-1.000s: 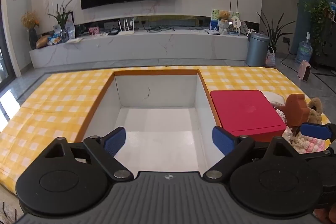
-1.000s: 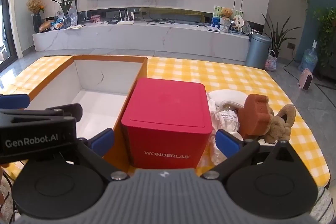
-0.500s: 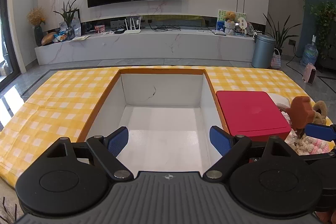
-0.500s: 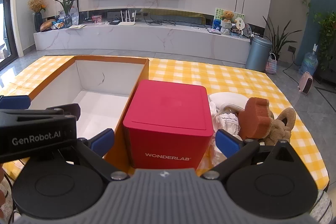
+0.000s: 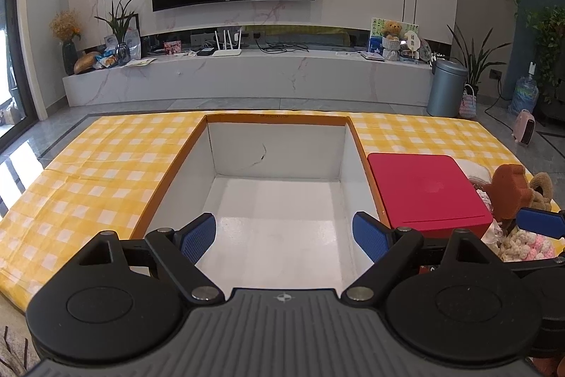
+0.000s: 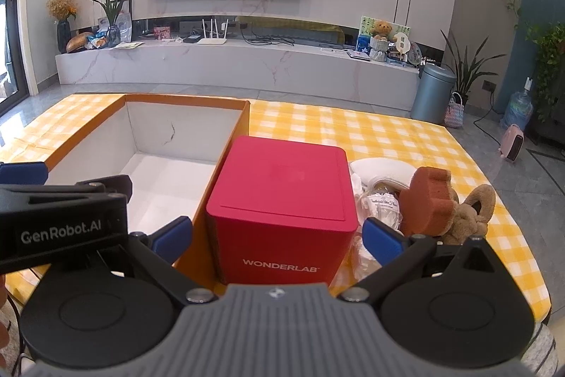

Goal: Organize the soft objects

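Note:
A pile of soft things lies right of the red box (image 6: 282, 200): a rust-brown sponge block (image 6: 429, 196), a tan plush toy (image 6: 469, 214), a white pillow (image 6: 381, 166) and a crinkly plastic packet (image 6: 379, 207). The left wrist view shows the sponge block (image 5: 508, 189), the plush (image 5: 540, 188) and pink-and-cream fluffy yarn (image 5: 526, 244). My left gripper (image 5: 284, 237) hangs open over the empty white bin (image 5: 279, 221). My right gripper (image 6: 277, 235) is open in front of the red box, holding nothing.
The orange-rimmed bin (image 6: 243, 115) and red box (image 5: 427, 193) stand on a yellow checked tablecloth (image 5: 91, 165). Beyond the table are a marble TV console (image 5: 247, 76), a grey bin (image 5: 446, 87) and potted plants (image 5: 473, 59). The left gripper's body (image 6: 63, 225) shows in the right wrist view.
Both grippers have drawn back and risen slightly, so the table sits a little lower in view. Both stay open and empty; no object has moved.

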`<move>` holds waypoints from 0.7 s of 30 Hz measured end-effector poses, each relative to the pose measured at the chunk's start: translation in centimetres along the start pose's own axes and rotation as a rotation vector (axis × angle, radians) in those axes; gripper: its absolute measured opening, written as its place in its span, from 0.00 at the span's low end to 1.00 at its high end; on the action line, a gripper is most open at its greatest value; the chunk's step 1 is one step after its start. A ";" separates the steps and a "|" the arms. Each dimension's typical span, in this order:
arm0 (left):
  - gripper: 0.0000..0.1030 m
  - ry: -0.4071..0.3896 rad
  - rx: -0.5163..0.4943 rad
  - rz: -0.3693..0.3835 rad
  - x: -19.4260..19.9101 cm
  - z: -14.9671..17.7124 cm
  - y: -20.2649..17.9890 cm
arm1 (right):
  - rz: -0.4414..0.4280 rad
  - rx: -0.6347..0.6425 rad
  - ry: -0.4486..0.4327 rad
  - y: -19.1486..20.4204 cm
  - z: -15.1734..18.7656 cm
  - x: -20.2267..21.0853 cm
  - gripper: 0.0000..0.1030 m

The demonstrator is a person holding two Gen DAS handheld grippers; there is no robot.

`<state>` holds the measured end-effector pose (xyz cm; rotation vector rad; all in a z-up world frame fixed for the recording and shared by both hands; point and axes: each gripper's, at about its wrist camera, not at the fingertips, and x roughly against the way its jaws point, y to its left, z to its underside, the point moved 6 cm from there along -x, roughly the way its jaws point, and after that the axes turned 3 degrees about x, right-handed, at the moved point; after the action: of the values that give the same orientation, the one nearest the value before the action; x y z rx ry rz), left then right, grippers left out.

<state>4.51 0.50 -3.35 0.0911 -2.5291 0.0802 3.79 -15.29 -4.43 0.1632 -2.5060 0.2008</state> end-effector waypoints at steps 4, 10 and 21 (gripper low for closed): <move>0.99 0.022 0.013 0.003 -0.3 0.3 0.1 | 0.009 0.010 0.006 0.2 0.1 -0.2 0.97; 0.99 0.012 0.003 -0.006 -0.1 0.3 0.1 | 0.011 0.014 0.006 0.3 0.1 -0.2 0.97; 0.99 0.022 -0.011 -0.020 -0.3 0.5 -0.1 | 0.024 0.038 0.020 0.4 0.3 -0.6 0.97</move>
<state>4.51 0.41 -3.96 0.1102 -2.5057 0.0586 4.07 -14.87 -5.10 0.1459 -2.4868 0.2590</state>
